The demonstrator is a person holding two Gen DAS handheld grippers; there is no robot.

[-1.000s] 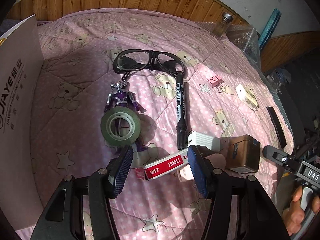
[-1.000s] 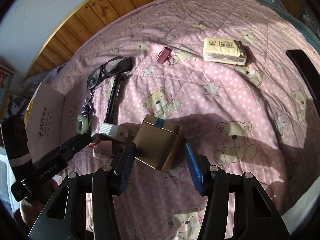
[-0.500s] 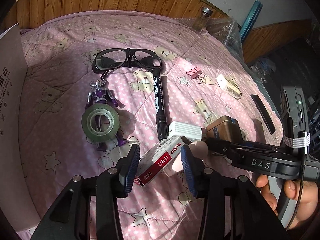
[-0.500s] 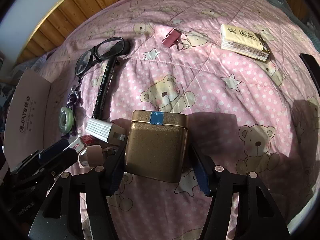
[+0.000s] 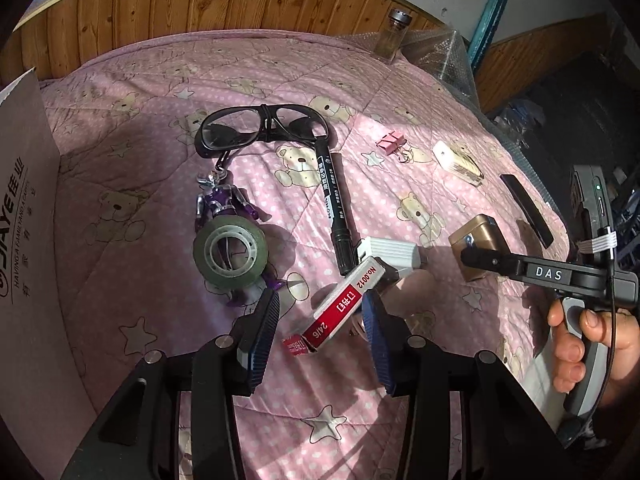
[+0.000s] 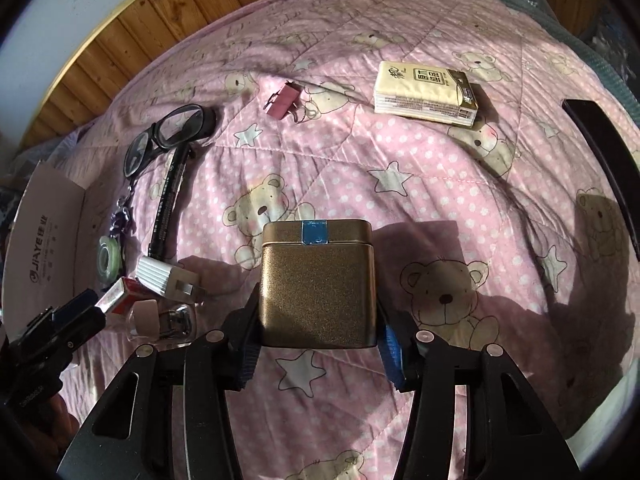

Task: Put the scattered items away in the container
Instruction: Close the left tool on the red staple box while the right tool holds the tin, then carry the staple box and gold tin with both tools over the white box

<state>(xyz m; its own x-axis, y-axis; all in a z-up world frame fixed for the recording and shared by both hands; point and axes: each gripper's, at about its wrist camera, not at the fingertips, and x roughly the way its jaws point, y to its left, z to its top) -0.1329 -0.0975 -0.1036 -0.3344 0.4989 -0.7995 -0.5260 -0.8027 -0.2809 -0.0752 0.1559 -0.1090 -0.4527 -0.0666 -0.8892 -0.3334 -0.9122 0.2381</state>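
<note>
The right tongs (image 6: pixel 318 344) are gripping a gold tin (image 6: pixel 318 286) between both pads, above the pink bear-print quilt (image 6: pixel 400 200). A tissue pack (image 6: pixel 426 92) and pink binder clip (image 6: pixel 282 102) are lying well beyond.

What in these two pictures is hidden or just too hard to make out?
- Cardboard box: left wrist view, cut off by the edge; inside unseen.
- Purple figure: left wrist view, legs covered by the tape roll.
- Gold tin: right wrist view, contents unseen; base hidden behind the right gripper.
</note>
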